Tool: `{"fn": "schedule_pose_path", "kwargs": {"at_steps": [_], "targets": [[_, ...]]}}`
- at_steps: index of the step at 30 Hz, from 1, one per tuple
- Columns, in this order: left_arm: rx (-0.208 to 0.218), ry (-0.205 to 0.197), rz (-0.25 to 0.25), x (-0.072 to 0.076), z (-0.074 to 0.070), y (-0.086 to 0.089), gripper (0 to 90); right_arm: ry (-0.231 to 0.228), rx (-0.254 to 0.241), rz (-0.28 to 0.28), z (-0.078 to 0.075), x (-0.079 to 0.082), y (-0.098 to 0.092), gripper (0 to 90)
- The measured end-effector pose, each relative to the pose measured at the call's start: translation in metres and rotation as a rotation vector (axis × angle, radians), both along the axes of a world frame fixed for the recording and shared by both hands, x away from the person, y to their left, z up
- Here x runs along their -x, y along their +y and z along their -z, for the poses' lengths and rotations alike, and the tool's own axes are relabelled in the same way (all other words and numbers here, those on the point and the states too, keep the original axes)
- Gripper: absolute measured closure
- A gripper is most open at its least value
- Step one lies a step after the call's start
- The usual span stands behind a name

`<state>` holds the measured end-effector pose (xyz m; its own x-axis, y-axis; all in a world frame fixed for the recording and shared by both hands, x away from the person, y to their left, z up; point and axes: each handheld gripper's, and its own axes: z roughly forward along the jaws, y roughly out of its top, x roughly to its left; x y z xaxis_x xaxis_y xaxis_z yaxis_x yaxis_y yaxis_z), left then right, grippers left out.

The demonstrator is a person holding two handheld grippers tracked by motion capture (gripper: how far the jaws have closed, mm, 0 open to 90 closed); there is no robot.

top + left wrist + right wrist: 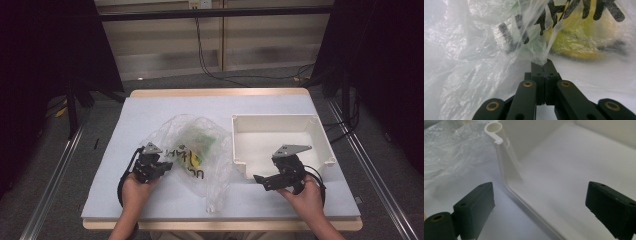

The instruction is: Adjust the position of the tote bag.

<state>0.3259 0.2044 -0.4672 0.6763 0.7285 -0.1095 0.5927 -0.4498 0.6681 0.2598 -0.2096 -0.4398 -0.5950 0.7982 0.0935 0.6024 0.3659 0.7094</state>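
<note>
Left gripper point(544, 65): jaws closed, pinching a fold of the clear plastic bag point(499, 50) | Bag: crumpled on the white table cover point(150, 112), left of the white bin point(320, 137), black lettering and a yellow item point(576, 41) showing through it | Right gripper point(540, 206): jaws spread wide, empty, straddling the bin's near wall beside its corner

High view looks down and forward over the table point(150, 107); gripper views sit close, sharing its bag point(200, 150) and bin point(280, 120).
</note>
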Motion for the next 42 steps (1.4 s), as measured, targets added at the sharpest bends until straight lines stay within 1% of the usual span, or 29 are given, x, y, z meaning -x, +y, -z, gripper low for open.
{"fn": "schedule_pose_path", "kwargs": {"at_steps": [1, 2, 3, 4, 5, 6, 7, 8, 9, 10, 11, 13, 14, 16, 18, 19, 21, 22, 23, 24, 27, 28, 30, 34, 36, 38, 39, 40, 42], "targets": [[-0.004, -0.006, -0.005, 0.003, 0.0, 0.0, 89.5, 0.005, -0.001, 0.002, 0.0, 0.0, 0.001, 8.4], [-0.013, 0.01, 0.005, 0.004, -0.002, 0.001, 89.5, 0.0, -0.003, 0.0, 0.0, 0.0, 0.002, 8.4], [-0.008, 0.001, 0.002, 0.006, -0.001, 0.001, 89.5, 0.004, -0.003, -0.003, -0.001, 0.0, 0.003, 8.4], [-0.01, -0.004, -0.008, 0.009, -0.001, 0.0, 89.5, -0.002, -0.006, -0.008, 0.0, -0.001, 0.004, 8.4], [-0.023, -0.002, 0.005, 0.01, -0.002, 0.001, 89.5, 0.006, -0.013, 0.0, -0.001, -0.001, 0.005, 8.4], [-0.019, -0.008, -0.001, 0.012, -0.001, 0.001, 89.5, 0.001, -0.021, -0.008, 0.0, -0.002, 0.006, 8.4], [-0.021, -0.002, 0.002, 0.013, -0.002, 0.002, 89.5, 0.008, -0.018, -0.006, -0.001, -0.002, 0.006, 8.4], [-0.017, 0.002, -0.003, 0.015, -0.001, 0.002, 89.5, 0.0, -0.018, -0.007, -0.001, -0.003, 0.008, 8.4], [-0.021, 0.002, -0.01, 0.017, -0.001, 0.002, 89.6, 0.001, -0.02, -0.011, -0.001, -0.004, 0.009, 8.4], [-0.022, -0.003, -0.005, 0.018, -0.001, 0.002, 89.6, 0.0, -0.016, -0.008, -0.002, -0.005, 0.01, 8.4], [-0.012, 0.0, -0.013, 0.02, 0.0, 0.002, 89.6, 0.0, -0.022, -0.017, -0.002, -0.006, 0.011, 8.4], [-0.02, 0.007, 0.004, 0.023, -0.002, 0.004, 89.7, -0.005, -0.019, -0.025, -0.001, -0.008, 0.015, 8.3], [-0.021, 0.009, 0.003, 0.025, -0.002, 0.004, 89.7, 0.004, -0.018, -0.019, -0.002, -0.009, 0.017, 8.4], [-0.004, 0.006, -0.002, 0.029, -0.002, 0.004, 89.8, 0.002, -0.02, -0.031, -0.002, -0.012, 0.021, 8.4], [-0.002, 0.012, 0.004, 0.033, -0.004, 0.004, 89.8, 0.001, -0.023, -0.035, -0.002, -0.014, 0.025, 8.4], [-0.012, 0.013, 0.012, 0.035, -0.004, 0.005, 89.8, -0.006, -0.021, -0.045, -0.002, -0.016, 0.027, 8.4], [-0.001, 0.015, 0.012, 0.04, -0.004, 0.003, 89.8, -0.011, -0.019, -0.057, -0.001, -0.018, 0.03, 8.4], [-0.012, 0.02, 0.019, 0.041, -0.004, 0.003, 89.8, -0.012, -0.021, -0.064, -0.001, -0.019, 0.033, 8.4], [-0.014, 0.024, 0.032, 0.042, -0.003, 0.003, 89.8, -0.002, -0.019, -0.059, -0.002, -0.019, 0.034, 8.4], [-0.012, 0.025, 0.026, 0.044, -0.002, 0.001, 89.8, -0.01, -0.022, -0.067, -0.001, -0.02, 0.036, 8.4], [-0.009, 0.033, 0.04, 0.047, -0.001, -0.001, 89.8, -0.01, -0.019, -0.08, -0.002, -0.021, 0.04, 8.4], [-0.008, 0.034, 0.04, 0.048, -0.001, -0.003, 89.8, -0.003, -0.02, -0.08, -0.002, -0.02, 0.041, 8.4], [-0.014, 0.039, 0.043, 0.05, -0.001, -0.005, 89.8, -0.012, -0.017, -0.089, -0.002, -0.021, 0.043, 8.4], [-0.021, 0.038, 0.057, 0.052, -0.003, -0.009, 89.8, -0.009, -0.031, -0.092, -0.004, -0.023, 0.045, 8.5], [-0.019, 0.031, 0.059, 0.052, -0.003, -0.009, 89.7, -0.017, -0.033, -0.096, -0.007, -0.025, 0.047, 8.8], [-0.012, 0.036, 0.057, 0.052, -0.004, -0.008, 89.7, -0.029, -0.036, -0.104, -0.011, -0.026, 0.053, 9.1], [-0.012, 0.033, 0.057, 0.053, -0.004, -0.009, 89.8, -0.033, -0.039, -0.117, -0.013, -0.027, 0.057, 9.5], [-0.01, 0.04, 0.06, 0.053, -0.003, -0.009, 89.8, -0.035, -0.037, -0.123, -0.014, -0.027, 0.06, 9.6], [-0.021, 0.043, 0.068, 0.054, -0.002, -0.01, 89.8, -0.042, -0.027, -0.146, -0.016, -0.029, 0.07, 9.6]]}}
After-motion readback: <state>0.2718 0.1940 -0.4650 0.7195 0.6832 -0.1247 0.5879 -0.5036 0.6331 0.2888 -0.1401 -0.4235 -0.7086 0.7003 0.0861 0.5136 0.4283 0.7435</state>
